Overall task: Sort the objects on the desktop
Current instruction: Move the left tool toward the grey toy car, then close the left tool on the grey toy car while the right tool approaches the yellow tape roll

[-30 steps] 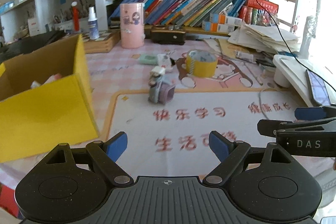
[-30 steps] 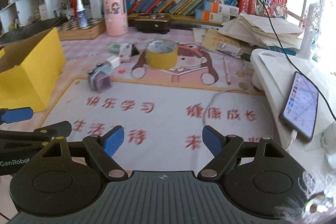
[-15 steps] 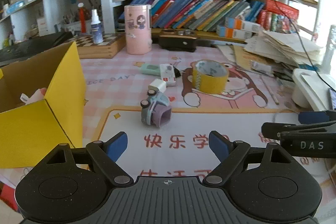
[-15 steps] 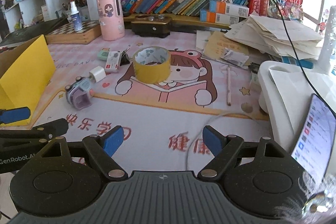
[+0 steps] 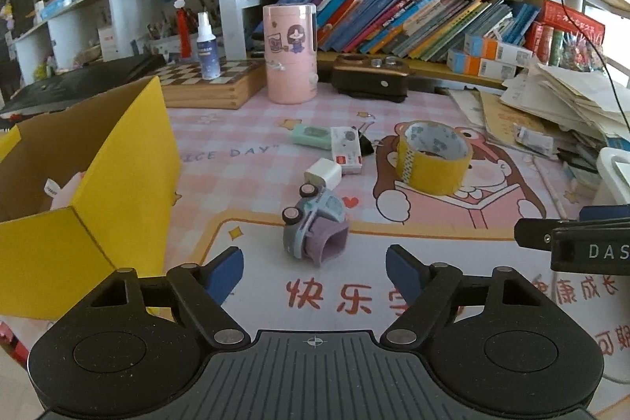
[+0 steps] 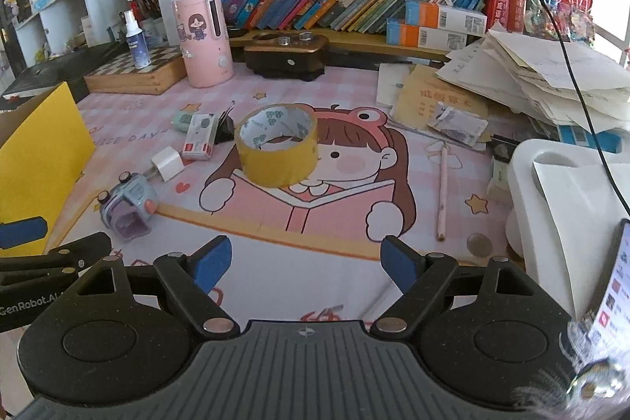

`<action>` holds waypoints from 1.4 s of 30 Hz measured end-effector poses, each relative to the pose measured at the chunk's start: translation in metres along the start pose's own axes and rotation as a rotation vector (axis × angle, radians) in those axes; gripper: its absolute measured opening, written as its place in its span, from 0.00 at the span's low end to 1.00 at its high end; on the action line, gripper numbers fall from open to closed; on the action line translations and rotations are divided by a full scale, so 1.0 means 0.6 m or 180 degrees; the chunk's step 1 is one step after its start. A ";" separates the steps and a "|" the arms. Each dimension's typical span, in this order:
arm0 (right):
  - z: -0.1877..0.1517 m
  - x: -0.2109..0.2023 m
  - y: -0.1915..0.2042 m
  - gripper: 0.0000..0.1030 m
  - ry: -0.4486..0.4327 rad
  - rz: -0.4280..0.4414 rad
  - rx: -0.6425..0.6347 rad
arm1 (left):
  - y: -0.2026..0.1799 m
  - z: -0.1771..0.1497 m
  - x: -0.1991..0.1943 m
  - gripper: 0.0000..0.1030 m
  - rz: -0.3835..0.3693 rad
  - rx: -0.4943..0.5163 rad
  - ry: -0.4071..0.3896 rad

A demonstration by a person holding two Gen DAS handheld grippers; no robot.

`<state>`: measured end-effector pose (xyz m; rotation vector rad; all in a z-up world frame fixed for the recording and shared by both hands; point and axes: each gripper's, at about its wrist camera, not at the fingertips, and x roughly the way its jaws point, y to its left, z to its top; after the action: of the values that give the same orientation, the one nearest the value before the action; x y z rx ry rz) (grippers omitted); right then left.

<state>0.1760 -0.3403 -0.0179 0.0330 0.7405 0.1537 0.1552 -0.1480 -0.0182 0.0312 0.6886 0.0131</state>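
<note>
My left tongs (image 5: 314,272) gape wide, holding nothing, w/ the small grey-blue toy car on a purple block (image 5: 315,230) just ahead, tipped on its side. Right tongs (image 6: 305,262) also wide, empty. Yellow tape roll (image 6: 277,145) sits right of the car, yellow cardboard box (image 5: 84,180) left of it.

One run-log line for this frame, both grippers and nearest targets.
left gripper: open, empty, facing toy car | right gripper: open, empty, facing tape roll | yellow box: open, at left
</note>
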 end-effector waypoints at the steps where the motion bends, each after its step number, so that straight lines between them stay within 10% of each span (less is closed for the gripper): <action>1: 0.002 0.003 -0.002 0.80 -0.0002 0.0006 -0.0001 | -0.001 0.001 0.003 0.74 0.0013 0.0008 -0.0007; 26: 0.030 0.049 -0.006 0.81 0.0030 0.0066 -0.0201 | -0.018 0.023 0.133 0.49 0.0099 0.0194 0.0149; 42: 0.059 0.102 0.003 0.93 -0.0043 0.0100 -0.0254 | 0.030 0.026 0.014 0.44 -0.0129 -0.0151 -0.0008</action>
<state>0.2441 -0.3284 -0.0325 -0.0302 0.7201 0.2127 0.1712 -0.1301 -0.0110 -0.0283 0.6861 -0.0096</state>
